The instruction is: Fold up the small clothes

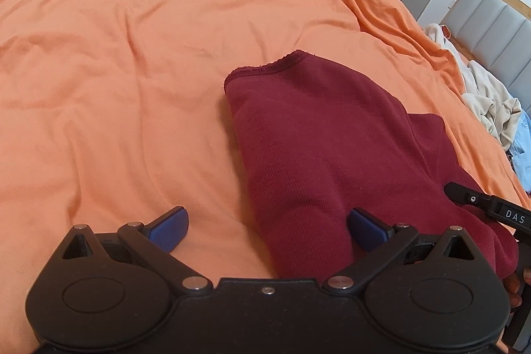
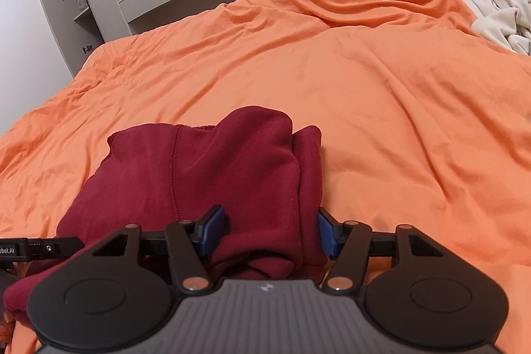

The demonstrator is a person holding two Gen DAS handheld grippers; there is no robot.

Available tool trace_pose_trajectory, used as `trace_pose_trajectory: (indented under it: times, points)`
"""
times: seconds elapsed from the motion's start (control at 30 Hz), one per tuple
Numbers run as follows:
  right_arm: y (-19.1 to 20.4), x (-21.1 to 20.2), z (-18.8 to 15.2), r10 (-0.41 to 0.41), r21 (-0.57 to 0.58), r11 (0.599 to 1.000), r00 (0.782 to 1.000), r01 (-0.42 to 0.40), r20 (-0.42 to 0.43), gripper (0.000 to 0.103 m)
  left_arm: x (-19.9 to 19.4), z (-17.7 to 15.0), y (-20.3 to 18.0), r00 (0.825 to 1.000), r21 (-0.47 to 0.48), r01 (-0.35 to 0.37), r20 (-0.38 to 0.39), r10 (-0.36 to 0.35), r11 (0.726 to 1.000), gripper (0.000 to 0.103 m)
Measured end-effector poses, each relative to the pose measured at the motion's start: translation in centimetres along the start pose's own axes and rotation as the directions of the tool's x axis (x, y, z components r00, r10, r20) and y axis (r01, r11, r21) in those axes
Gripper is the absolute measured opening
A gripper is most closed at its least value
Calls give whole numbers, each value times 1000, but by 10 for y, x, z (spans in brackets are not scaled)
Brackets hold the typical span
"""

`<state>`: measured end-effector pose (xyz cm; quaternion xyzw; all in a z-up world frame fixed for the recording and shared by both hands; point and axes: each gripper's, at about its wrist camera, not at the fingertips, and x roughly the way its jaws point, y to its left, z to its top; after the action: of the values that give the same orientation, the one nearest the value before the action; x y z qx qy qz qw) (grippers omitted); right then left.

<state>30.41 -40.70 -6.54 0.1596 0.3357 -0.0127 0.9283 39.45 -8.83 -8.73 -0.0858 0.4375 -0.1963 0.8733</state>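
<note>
While the left gripper [image 1: 267,229] gapes, the right gripper [image 2: 270,233] clamps the maroon garment [image 2: 232,175].

Left gripper [image 1: 267,229] gapes wide over the orange sheet [image 1: 132,55]; maroon garment [image 1: 318,135] at two o'clock.

The left tool [image 1: 267,229] is pointing downward with its blue pads [image 1: 169,229] standing wide apart, and nothing is being squeezed between them. The right tool [image 2: 270,233] is also tilting downward; its blue pads [image 2: 212,233] are standing on both sides of a fold of dark red cloth [image 2: 232,168] and touching it.
</note>
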Motion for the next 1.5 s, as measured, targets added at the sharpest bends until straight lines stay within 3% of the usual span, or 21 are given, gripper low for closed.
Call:
trace_pose_trajectory:
  times: [0.47, 0.77, 0.93, 1.1, 1.27, 1.37, 1.5]
  points:
    - [-2, 1, 0, 6, 7, 1000, 1000, -6, -3, 64, 0, -1, 1, 1000, -3, 2, -1, -2, 1000, 103]
    - [-2, 1, 0, 6, 8, 1000, 1000, -6, -3, 64, 9, 15, 6, 996, -26, 38, -82, -40, 999, 103]
    - [-2, 1, 1, 6, 8, 1000, 1000, -6, -3, 64, 12, 14, 5, 996, -13, 51, -68, -52, 999, 102]
    - [-2, 0, 0, 6, 7, 1000, 1000, -6, 1, 63, 7, 10, 1, 997, 14, 66, -30, -65, 998, 93]
    - [-1, 0, 1, 5, -7, 1000, 1000, -5, 11, 60, 3, 8, -2, 995, 13, 101, -18, -101, 995, 76]
    - [0, -1, 0, 5, -15, 1000, 1000, -5, 17, 58, 2, 8, -2, 994, 9, 108, -17, -108, 994, 74]
    - [3, -2, 0, 8, -35, 999, 1000, -7, 29, 47, 1, 8, -1, 991, 1, 132, -19, -132, 991, 64]
